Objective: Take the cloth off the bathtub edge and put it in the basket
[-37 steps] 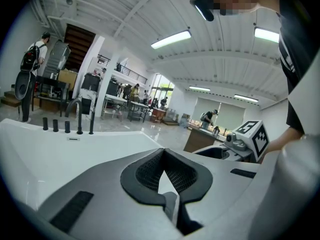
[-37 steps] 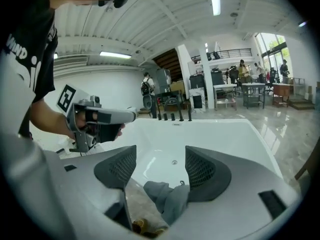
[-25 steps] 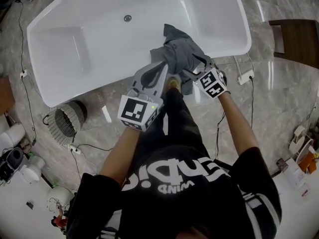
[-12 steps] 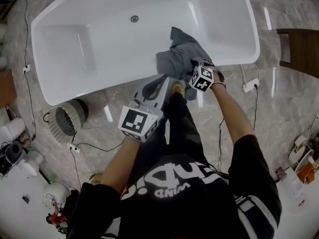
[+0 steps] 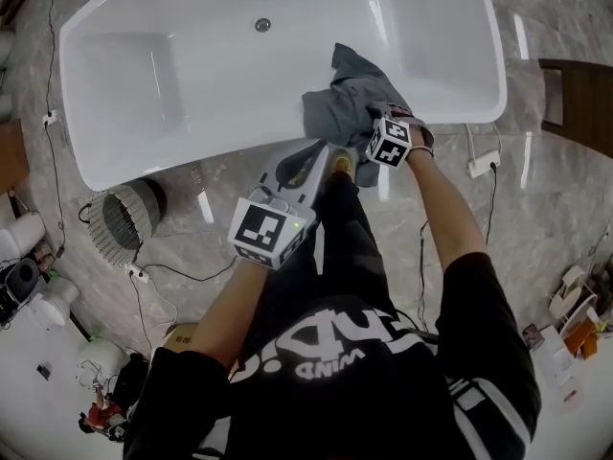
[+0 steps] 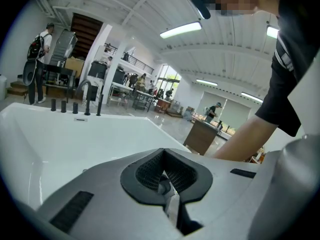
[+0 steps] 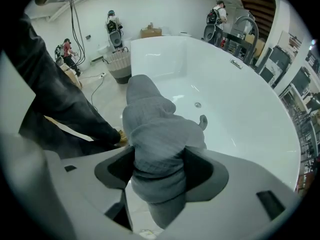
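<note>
Grey cloth (image 5: 347, 102) is bunching on the bathtub's (image 5: 172, 75) near edge, with the right gripper (image 7: 159, 166) pinching it between its fingers. The left gripper (image 6: 165, 179) is hovering outside that edge, fingers pressed together.

Head view looks steeply down from above the person, bathtub (image 5: 192, 84) across the frame's top. Both gripper views sit low and close at its rim, facing across the same bathtub.
</note>
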### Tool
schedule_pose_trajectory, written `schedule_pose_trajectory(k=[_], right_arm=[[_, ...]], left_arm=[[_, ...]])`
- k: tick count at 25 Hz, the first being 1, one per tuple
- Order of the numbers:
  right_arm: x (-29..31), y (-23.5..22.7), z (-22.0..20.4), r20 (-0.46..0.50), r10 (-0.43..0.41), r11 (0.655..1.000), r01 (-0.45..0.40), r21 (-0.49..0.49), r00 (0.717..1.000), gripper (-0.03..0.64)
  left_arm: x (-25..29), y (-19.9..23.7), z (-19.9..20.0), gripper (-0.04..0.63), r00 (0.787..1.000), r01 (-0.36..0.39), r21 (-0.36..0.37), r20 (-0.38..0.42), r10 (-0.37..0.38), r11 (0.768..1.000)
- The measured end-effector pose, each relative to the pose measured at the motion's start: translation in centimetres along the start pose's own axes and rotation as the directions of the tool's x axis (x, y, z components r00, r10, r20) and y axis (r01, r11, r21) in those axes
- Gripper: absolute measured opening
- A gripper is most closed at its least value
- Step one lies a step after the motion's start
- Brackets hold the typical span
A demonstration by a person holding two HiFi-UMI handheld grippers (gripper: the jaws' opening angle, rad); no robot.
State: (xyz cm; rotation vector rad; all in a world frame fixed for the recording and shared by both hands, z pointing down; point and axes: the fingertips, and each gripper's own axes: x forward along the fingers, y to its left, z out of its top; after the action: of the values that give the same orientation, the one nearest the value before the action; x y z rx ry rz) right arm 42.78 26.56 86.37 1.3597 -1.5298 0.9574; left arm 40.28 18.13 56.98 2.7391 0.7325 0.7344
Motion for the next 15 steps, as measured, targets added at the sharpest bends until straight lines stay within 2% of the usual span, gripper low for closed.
schedule_pose_trajectory(k=[5,10,13,15], right_arm=[[-0.7,0.1,0.2,-0.006,0.012,1.000,-0.012,-0.009,1.000,0.261],[-2.0,0.3,0.5,-0.007,0.000,0.999,0.000,-0.035,1.000,0.210],[-2.8,0.4,1.0,0.009,-0.015,0.999,0.015,-0.044,1.000,0.163],[-3.2,0.6,1.1,0.026,-0.013,1.000,0.014,-0.010,1.000,0.083]], left_arm=[[-0.2,-0.2,0.1,0.012,1.000,-0.005,0.016,-0.003,0.005,1.000],[-0.8,-0.5,0.9,0.012,1.000,-0.005,0.030,0.003,0.005,1.000],[-1.1,-0.6,1.2,0.012,1.000,-0.003,0.034,0.011,0.003,0.999],[-1.2,-0.5,1.3,0.012,1.000,-0.003,0.033,0.014,0.003,0.999]])
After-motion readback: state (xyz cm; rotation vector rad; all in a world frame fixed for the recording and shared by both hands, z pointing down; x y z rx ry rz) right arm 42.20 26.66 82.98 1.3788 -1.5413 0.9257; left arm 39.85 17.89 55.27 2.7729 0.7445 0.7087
